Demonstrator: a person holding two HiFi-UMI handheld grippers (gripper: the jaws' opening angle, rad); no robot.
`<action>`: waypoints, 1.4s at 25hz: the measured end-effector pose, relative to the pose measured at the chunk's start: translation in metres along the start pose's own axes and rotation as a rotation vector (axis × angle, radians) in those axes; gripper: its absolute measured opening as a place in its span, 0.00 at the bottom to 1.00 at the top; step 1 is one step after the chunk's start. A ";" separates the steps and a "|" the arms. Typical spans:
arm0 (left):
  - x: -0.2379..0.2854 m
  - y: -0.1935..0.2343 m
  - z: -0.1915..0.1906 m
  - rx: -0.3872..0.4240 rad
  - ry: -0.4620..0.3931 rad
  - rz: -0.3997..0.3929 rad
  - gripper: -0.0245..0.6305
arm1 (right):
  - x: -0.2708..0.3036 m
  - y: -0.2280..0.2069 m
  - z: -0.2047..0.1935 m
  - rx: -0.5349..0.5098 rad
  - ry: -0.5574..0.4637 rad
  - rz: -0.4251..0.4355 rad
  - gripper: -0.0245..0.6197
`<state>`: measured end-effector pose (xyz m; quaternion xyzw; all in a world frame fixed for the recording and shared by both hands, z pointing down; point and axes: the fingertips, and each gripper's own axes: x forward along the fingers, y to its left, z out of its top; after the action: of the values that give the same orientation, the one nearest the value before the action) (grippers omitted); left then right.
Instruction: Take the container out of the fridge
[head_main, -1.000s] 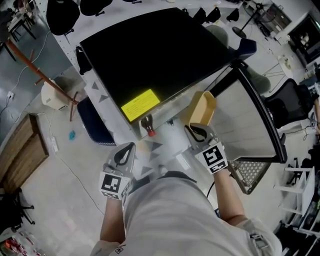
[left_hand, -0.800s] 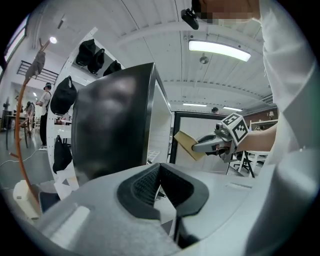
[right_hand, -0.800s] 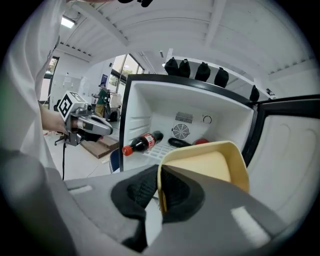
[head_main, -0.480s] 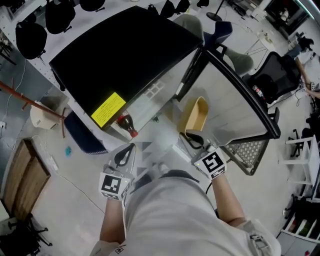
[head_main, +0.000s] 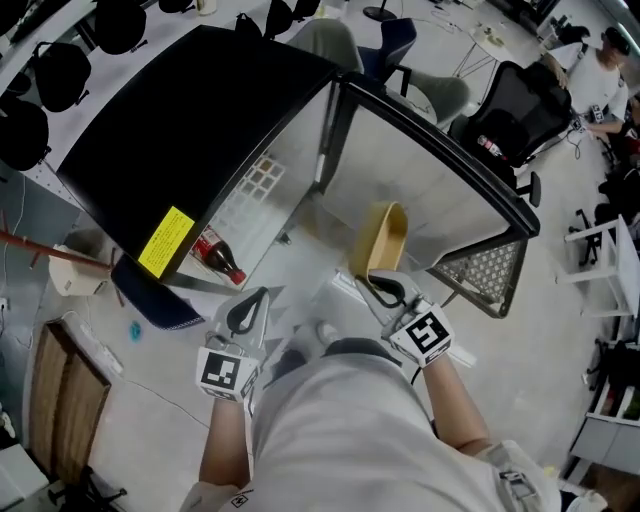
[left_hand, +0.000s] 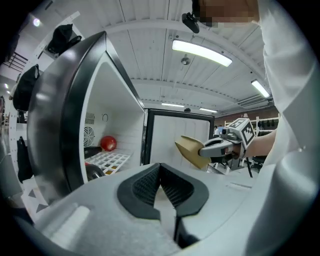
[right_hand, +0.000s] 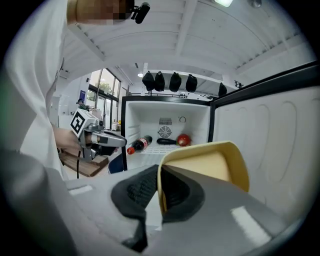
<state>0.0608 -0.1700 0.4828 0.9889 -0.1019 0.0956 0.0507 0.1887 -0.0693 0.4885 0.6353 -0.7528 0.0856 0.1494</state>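
A tan open-topped container (head_main: 382, 236) hangs in front of the open fridge (head_main: 190, 130), outside it. My right gripper (head_main: 386, 290) is shut on its rim; in the right gripper view the thin wall of the container (right_hand: 210, 162) stands between the pads of that gripper (right_hand: 159, 192). My left gripper (head_main: 248, 312) is lower left of it, shut and empty, and its pads (left_hand: 150, 186) meet. From the left gripper view the container (left_hand: 191, 150) shows to the right of the fridge opening.
Inside the fridge a cola bottle (right_hand: 140, 144), a dark object (right_hand: 167, 141) and a red round thing (right_hand: 183, 139) lie on the white shelf (head_main: 250, 195). The fridge door (head_main: 450, 200) stands open on the right. Office chairs (head_main: 520, 115) stand beyond it.
The head view has swung, so more of the fridge's inside and its door now show. The right gripper still holds the container, a little farther from the fridge front. The left gripper barely moved.
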 end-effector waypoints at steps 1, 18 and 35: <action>0.002 -0.002 0.001 0.001 0.000 -0.008 0.05 | -0.003 0.000 0.000 0.004 -0.008 -0.002 0.06; 0.022 -0.018 0.008 0.015 -0.005 -0.082 0.05 | -0.022 0.008 -0.012 0.061 -0.056 -0.030 0.06; 0.020 -0.015 0.007 0.015 0.005 -0.048 0.05 | -0.010 0.005 -0.012 0.067 -0.036 0.009 0.06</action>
<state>0.0841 -0.1600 0.4784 0.9912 -0.0773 0.0974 0.0459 0.1867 -0.0554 0.4973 0.6381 -0.7548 0.1000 0.1140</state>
